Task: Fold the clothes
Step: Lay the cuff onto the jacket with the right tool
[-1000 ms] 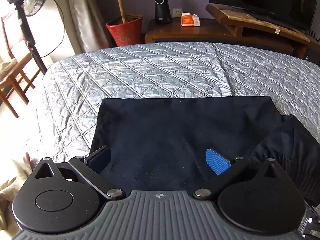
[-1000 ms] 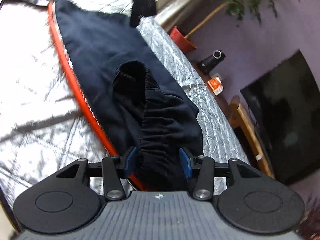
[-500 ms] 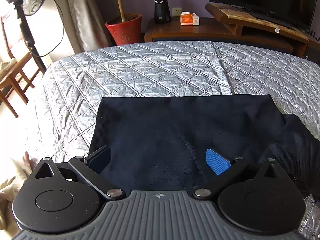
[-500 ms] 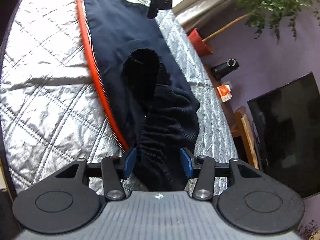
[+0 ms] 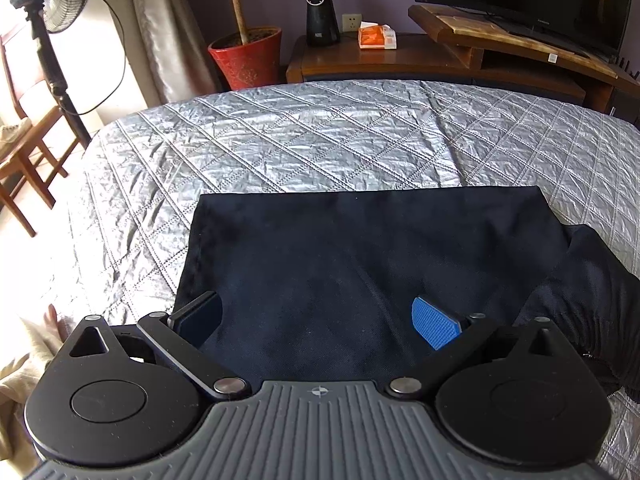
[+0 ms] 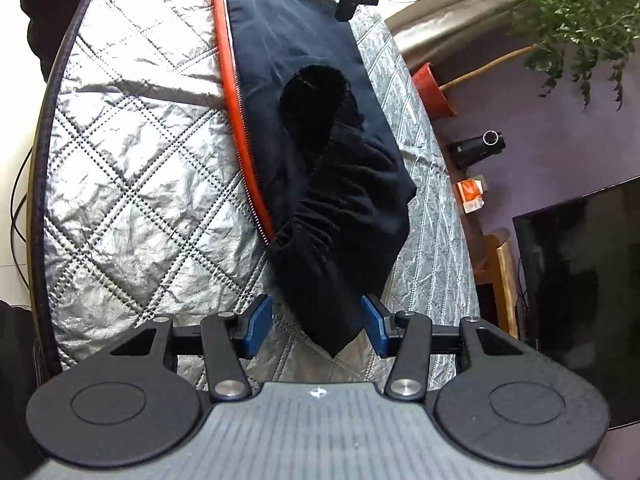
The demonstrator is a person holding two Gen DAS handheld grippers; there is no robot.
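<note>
In the left wrist view, the left gripper point(image 5: 316, 316) hovers with its jaws wide apart and nothing between them over the flat body of the dark navy jacket point(image 5: 360, 264), which lies spread on the quilted silver bedspread point(image 5: 304, 140); it would do well to press down on that panel as an anchor. In the right wrist view, the right gripper point(image 6: 316, 322) has its blue pads point(image 6: 260, 320) apart on either side of the bunched sleeve point(image 6: 332, 240) without pinching it, beside the orange zipper edge point(image 6: 236, 120). The pads should close on the sleeve's end, then carry it straight across the body, keeping the zipper line undisturbed.
</note>
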